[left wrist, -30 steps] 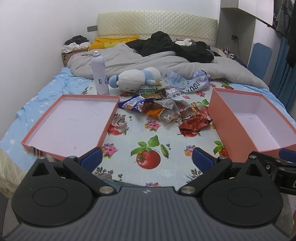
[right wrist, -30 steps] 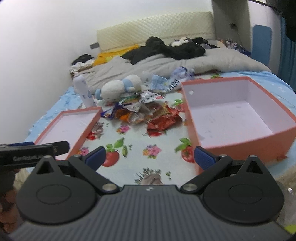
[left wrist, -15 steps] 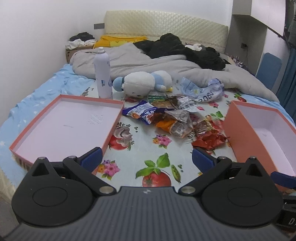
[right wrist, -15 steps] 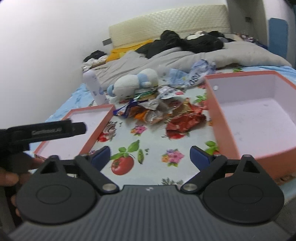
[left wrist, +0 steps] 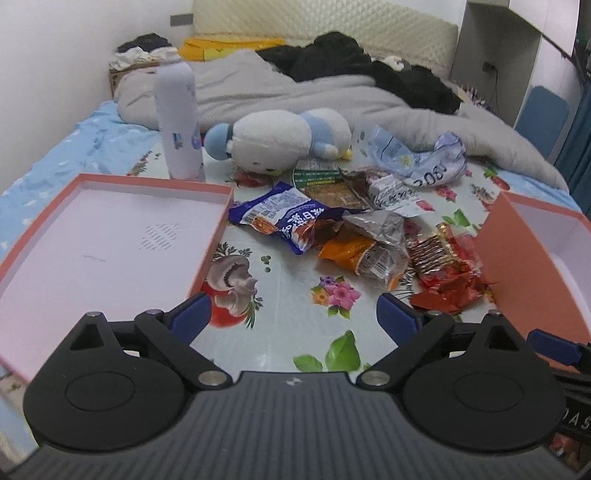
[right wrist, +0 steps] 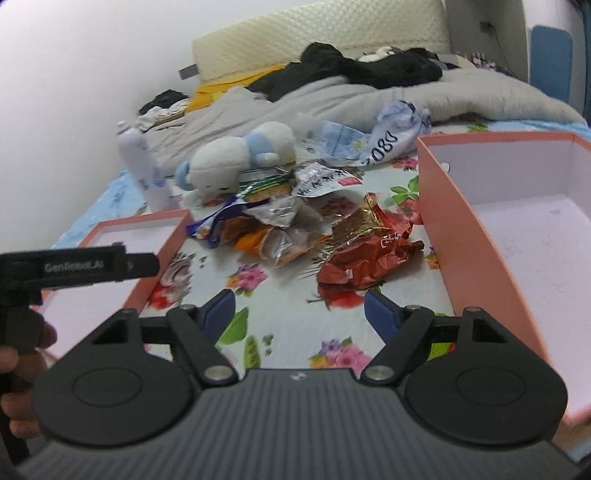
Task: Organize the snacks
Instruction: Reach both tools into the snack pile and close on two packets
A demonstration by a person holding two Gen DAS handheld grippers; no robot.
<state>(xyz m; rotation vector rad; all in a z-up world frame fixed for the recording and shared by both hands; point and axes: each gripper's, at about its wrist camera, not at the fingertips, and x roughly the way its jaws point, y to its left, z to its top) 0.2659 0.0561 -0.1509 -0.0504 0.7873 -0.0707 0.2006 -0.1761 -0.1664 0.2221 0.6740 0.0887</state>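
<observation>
Tongs of the left gripper (left wrist: 293, 312) nearest: released, spread wide, nothing between the blue pads, only the floral sheet (left wrist: 280, 284) beneath. Right gripper (right wrist: 299, 308) also parted, jaws just closing a little, clasping nothing, no pad touching anything. At the left edge of the right wrist view, a hand (right wrist: 14, 369) wrapped around the black handle of the left gripper.

Just ahead of the right-hand pad of the right gripper, a crumpled red foil packet (right wrist: 369, 254) flat on the sheet, close beside the wall of the deep pink box (right wrist: 454, 221). Opposite, on the left, a shallow pink lid (left wrist: 207, 236), white inside like the box.

Between lid and box, the rest of the snacks, heaped loosely on the sheet: orange packet (left wrist: 347, 251) beside the red one, silver wrapper (left wrist: 376, 225) partly over it, blue packet (left wrist: 284, 218) nearest the lid's far corner, a green-topped packet (left wrist: 317, 177) behind. None inside either container.

Farther back, a white and blue plush toy (left wrist: 277, 144) lying on its side against the pile, a white bottle (left wrist: 179, 118) upright to its left, a crumpled pale-blue bag (left wrist: 417, 158) to its right. Beyond, grey duvet (left wrist: 295, 99), black clothes (left wrist: 369, 74), quilted headboard (left wrist: 332, 29) against the wall.
</observation>
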